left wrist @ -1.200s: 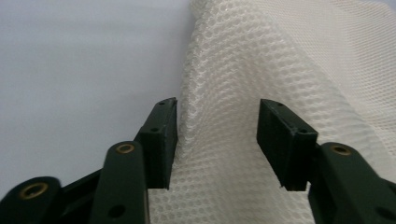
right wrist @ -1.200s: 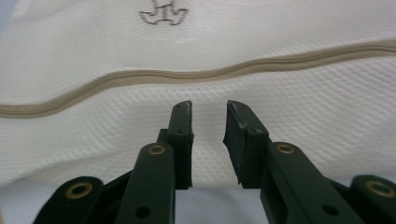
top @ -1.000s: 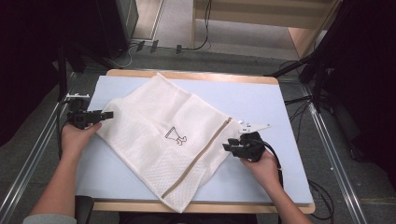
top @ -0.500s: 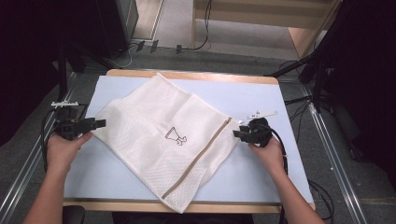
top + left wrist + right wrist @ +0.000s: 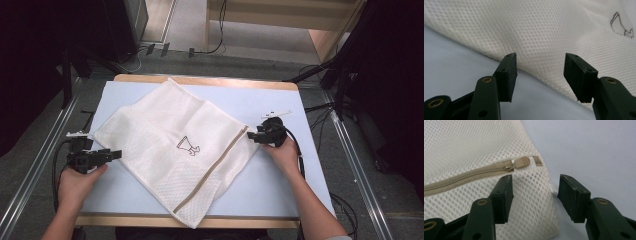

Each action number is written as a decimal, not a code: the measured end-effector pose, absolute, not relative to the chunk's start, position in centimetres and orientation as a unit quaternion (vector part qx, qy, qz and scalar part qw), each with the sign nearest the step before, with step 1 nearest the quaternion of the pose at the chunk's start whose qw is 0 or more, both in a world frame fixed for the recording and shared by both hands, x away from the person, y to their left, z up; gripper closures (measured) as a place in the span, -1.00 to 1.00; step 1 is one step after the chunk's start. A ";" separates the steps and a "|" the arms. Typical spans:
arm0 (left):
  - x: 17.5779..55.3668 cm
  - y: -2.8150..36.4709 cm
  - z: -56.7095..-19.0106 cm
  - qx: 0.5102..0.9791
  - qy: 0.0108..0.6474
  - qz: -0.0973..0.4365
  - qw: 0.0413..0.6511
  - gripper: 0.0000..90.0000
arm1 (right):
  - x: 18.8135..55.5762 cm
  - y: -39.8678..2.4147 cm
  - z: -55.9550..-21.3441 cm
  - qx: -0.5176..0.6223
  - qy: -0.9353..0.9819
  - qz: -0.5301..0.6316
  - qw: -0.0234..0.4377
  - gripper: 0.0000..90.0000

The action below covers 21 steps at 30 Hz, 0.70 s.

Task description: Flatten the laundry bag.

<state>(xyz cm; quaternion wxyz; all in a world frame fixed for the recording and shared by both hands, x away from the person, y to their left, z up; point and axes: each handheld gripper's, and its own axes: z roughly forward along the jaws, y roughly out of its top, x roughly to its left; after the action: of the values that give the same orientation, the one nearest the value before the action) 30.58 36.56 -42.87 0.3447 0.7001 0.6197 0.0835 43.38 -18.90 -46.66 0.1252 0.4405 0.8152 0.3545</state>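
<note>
A white mesh laundry bag (image 5: pixel 175 150) lies flat on a pale blue bench (image 5: pixel 280 190), turned at an angle so that one corner points toward the far edge and another hangs over the near edge. A small dark line drawing (image 5: pixel 189 146) is printed near its middle. A tan zipper (image 5: pixel 215 170) runs along the bag's right side, from the near corner up to the right corner.

In the right gripper view, the zipper pull (image 5: pixel 520 162) sits at the closed end of the zipper, just short of the bag's corner, on a small white patch.

The right gripper (image 5: pixel 256 136), held in the person's right hand (image 5: pixel 282 152), rests at that right corner of the bag. Its fingers (image 5: pixel 504 197) have just been opening and stand wide apart, the mesh corner lying between them with neither pad pressing on it.

The left gripper (image 5: pixel 116 154), held in the left hand (image 5: pixel 77 182), is low over the bench just beside the bag's left edge. Its fingers (image 5: pixel 507 75) stand wide apart and hold nothing, pointing at the mesh edge just ahead of them.

Beyond the bench are a grey floor, cables and dark equipment stands.
</note>
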 end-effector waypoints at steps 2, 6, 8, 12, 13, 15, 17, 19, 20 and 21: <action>30.4 35.7 -43.6 0.707 0.621 0.071 0.330 0.00 | 43.4 -18.8 -46.9 0.435 0.820 0.349 0.126 0.08; 30.7 35.1 -44.3 0.705 0.627 0.066 0.324 0.01 | 43.4 -18.7 -47.2 0.438 0.822 0.344 0.118 0.20; 30.9 35.0 -44.4 0.703 0.628 0.066 0.325 0.04 | 43.4 -18.7 -47.2 0.439 0.822 0.344 0.117 0.23; 31.3 34.5 -44.6 0.707 0.622 0.059 0.331 0.40 | 43.3 -18.7 -47.1 0.444 0.820 0.344 0.109 0.66; 31.5 34.4 -44.7 0.708 0.620 0.055 0.333 0.47 | 43.3 -18.6 -47.1 0.447 0.819 0.345 0.102 0.74; 31.8 34.4 -44.8 0.707 0.619 0.045 0.340 0.57 | 43.2 -18.5 -47.0 0.452 0.818 0.344 0.094 0.81; 32.0 34.6 -44.8 0.706 0.620 0.038 0.342 0.61 | 43.1 -18.5 -47.0 0.452 0.818 0.342 0.094 0.82; 32.8 34.9 -44.9 0.703 0.620 0.027 0.348 0.80 | 42.8 -18.5 -46.8 0.452 0.821 0.336 0.095 0.82; 32.8 34.9 -44.9 0.703 0.620 0.027 0.348 0.87 | 42.8 -18.5 -46.8 0.452 0.821 0.336 0.095 0.82; 33.2 34.8 -44.7 0.706 0.616 0.030 0.348 0.87 | 42.6 -18.6 -46.7 0.452 0.822 0.334 0.093 0.82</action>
<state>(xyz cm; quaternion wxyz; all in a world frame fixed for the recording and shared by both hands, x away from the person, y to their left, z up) 33.15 34.83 -44.74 0.3478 0.7060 0.6162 0.0304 42.63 -18.59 -46.65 0.0935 0.4524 0.8215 0.3342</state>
